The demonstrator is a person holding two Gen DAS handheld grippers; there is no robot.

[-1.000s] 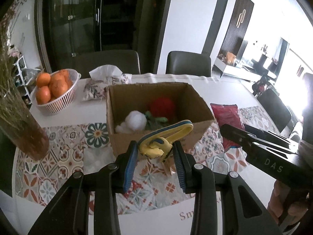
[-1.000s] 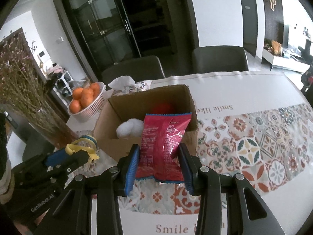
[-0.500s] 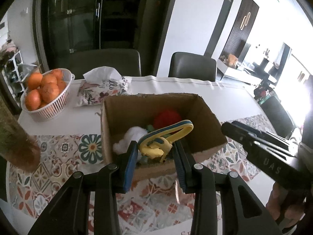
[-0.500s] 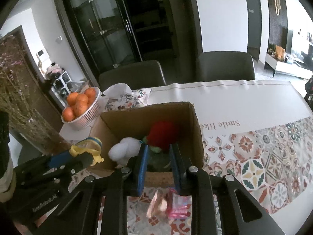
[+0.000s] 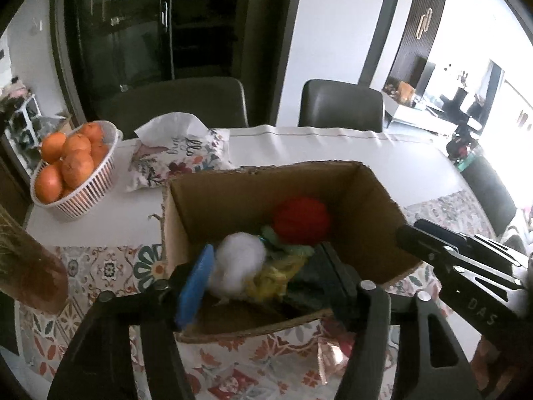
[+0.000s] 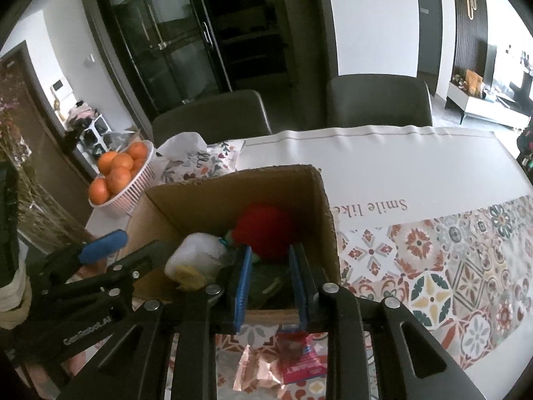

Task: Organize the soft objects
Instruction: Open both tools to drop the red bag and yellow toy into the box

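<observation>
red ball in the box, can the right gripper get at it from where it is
Probably yes: the right gripper hangs open over the open-topped cardboard box, and the red ball lies just beyond its fingertips with nothing covering it.

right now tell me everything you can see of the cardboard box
The cardboard box is plain brown corrugated card, open-topped, with no flaps visible and rough-cut rims. It stands upright on the patterned tablecloth, near the table's middle. Inside lie a red ball, a white fluffy ball, something yellow and greenish pieces. Both tongs, left and right, reach over its near wall. A snack packet lies just outside that wall.
</observation>
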